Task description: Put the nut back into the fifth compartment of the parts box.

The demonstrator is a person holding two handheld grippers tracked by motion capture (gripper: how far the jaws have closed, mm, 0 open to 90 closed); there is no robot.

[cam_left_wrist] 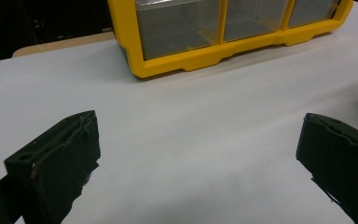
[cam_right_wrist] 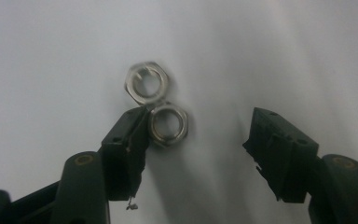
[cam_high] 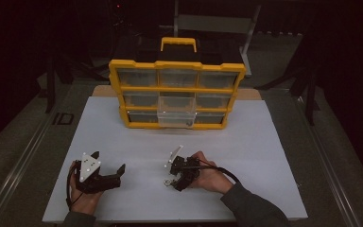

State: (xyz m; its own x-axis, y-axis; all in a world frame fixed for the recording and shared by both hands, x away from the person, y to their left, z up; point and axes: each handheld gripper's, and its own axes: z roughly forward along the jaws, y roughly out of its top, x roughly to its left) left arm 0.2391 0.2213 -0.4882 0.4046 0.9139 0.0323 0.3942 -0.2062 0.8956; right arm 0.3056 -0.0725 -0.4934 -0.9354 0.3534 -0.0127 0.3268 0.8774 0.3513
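right gripper (cam_right_wrist: 196,135) low in frame, jaws spread around the nearer of two touching steel nuts (cam_right_wrist: 168,123), left jaw against it, plain white desk (cam_high: 246,142), left gripper (cam_left_wrist: 196,154) jaws wide, nothing between, yellow drawer organizer (cam_high: 177,90) upper centre, dark room behind

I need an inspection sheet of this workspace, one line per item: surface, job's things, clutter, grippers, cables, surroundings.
Surface: white table top, bare apart from the items below.
Job's things: two metal nuts lying flat and touching; nearer nut against one pad of the right gripper.
Clutter: nothing seen.
Grippers: right gripper open, nearer nut between its jaws, not clamped; left gripper open, nothing between its jaws.
Cables: black cable trails from the right gripper.
Surroundings: yellow drawer organiser, bottom middle drawer pulled out; dark room behind.
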